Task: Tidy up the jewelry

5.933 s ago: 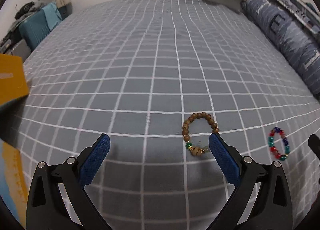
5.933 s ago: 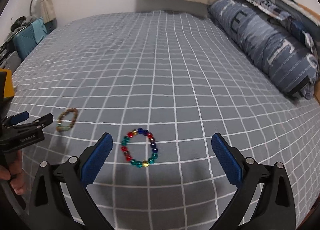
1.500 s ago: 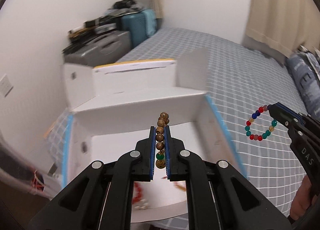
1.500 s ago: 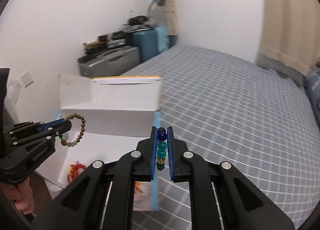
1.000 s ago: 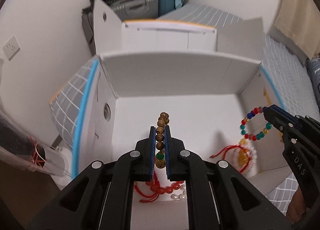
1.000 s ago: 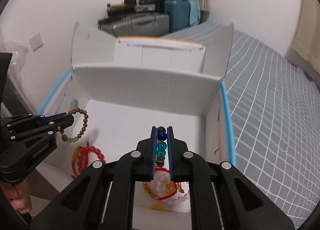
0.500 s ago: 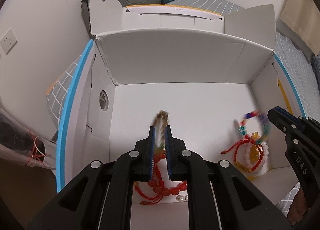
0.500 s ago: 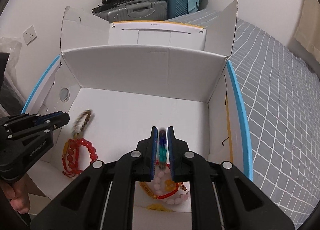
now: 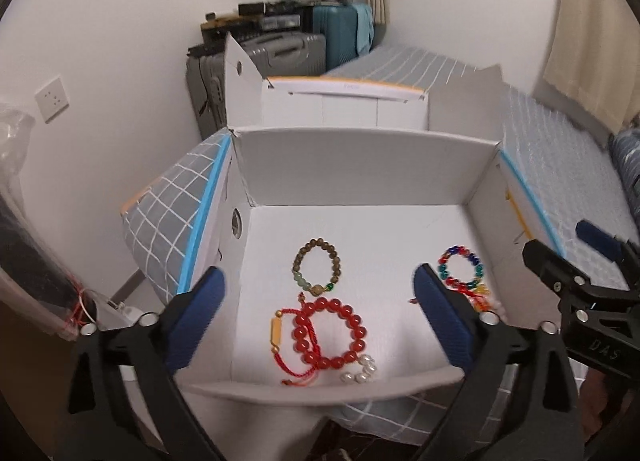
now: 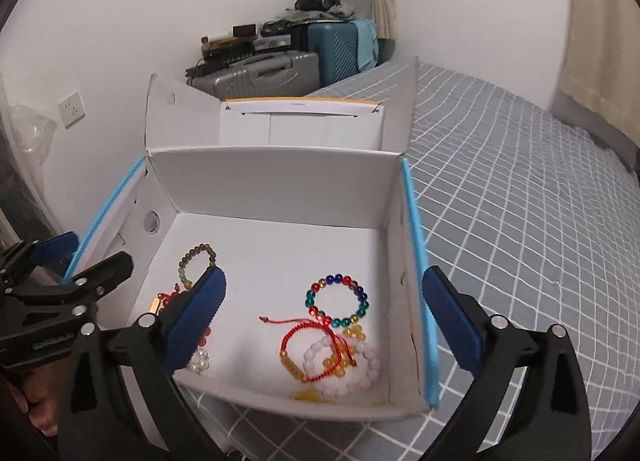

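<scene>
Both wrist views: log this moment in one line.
left gripper: opening, empty | right gripper: opening, empty | brown wooden-bead bracelet, multicoloured glass-bead bracelet: lying in white cardboard box

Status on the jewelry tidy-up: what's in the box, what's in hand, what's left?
Done: the brown bead bracelet and the multicolour bead bracelet lie in the white box with the red and pearl pieces. In hand: nothing; left gripper and right gripper are opening, empty. Left: no loose jewelry visible on the bed.

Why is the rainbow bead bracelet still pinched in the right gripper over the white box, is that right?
Not quite. The right wrist view shows the right gripper opening with nothing between its jaws; the rainbow bead bracelet lies on the floor of the white box.
</scene>
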The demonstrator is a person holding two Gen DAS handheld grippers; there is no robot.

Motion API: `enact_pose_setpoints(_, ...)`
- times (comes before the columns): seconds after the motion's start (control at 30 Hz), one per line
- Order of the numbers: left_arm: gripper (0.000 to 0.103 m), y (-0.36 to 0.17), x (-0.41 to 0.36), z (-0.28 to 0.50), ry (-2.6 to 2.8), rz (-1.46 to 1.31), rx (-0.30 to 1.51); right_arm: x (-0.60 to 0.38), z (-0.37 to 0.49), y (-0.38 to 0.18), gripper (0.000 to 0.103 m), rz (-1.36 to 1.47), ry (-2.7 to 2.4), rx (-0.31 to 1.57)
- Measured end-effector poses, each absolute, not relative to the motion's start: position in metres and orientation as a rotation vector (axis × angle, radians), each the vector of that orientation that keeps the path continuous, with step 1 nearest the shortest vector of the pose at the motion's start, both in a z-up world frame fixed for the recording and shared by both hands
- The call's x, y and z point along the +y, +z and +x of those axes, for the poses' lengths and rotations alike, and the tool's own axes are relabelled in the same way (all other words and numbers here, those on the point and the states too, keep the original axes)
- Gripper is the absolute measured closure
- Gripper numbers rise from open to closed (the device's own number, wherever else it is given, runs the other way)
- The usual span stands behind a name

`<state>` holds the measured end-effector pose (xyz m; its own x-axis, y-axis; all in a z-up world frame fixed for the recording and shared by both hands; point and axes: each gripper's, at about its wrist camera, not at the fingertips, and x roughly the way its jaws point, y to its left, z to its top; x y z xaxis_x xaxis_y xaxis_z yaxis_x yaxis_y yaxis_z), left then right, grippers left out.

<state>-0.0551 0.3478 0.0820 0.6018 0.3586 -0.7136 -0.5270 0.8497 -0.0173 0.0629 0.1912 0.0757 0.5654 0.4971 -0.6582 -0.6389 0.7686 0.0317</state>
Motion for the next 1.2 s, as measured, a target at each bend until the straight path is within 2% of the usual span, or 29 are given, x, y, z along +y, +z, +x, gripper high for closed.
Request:
enact_pose_setpoints(0.53, 0.006, 0.072, 0.315, -0.117, 0.525, -0.229, 0.734, 0.15, 0.014, 0.057, 0.008, -0.183, 0.667, 0.679)
enact_pose_setpoints(1.2, 0.006, 0.059, 0.303, -0.124, 0.501, -0.236, 0.757, 0.141, 0.005, 0.045, 0.008, -0.192, 0.65, 0.697)
